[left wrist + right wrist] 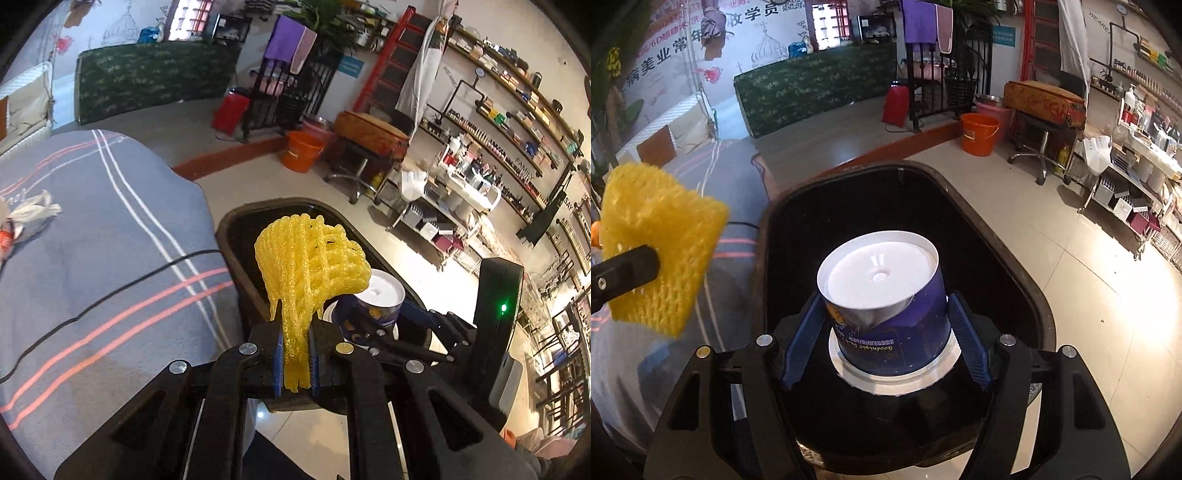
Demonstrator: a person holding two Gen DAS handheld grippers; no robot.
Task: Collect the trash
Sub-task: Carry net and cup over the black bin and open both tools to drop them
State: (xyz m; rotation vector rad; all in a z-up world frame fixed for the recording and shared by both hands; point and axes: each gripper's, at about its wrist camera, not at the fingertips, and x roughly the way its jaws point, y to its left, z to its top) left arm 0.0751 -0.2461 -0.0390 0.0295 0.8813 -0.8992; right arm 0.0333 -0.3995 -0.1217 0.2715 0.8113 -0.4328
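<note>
My left gripper (pixel 296 347) is shut on a yellow foam fruit net (pixel 312 258) and holds it over the near edge of a black trash bin (pixel 236 229). The net (pixel 661 243) also shows at the left of the right wrist view. My right gripper (pixel 886 332) is shut on a dark blue paper cup (pixel 894 332), upside down with its white bottom up, held over the open bin (pixel 1015 258). The cup (pixel 378 302) and the right gripper (pixel 399 332) show in the left wrist view, just right of the net.
A table with a grey striped cloth (pixel 92 240) lies left of the bin, with a black cable and crumpled white trash (pixel 29 214) on it. An orange bucket (pixel 303 149), a stool (pixel 365 147) and shelving carts (pixel 454 192) stand on the tiled floor beyond.
</note>
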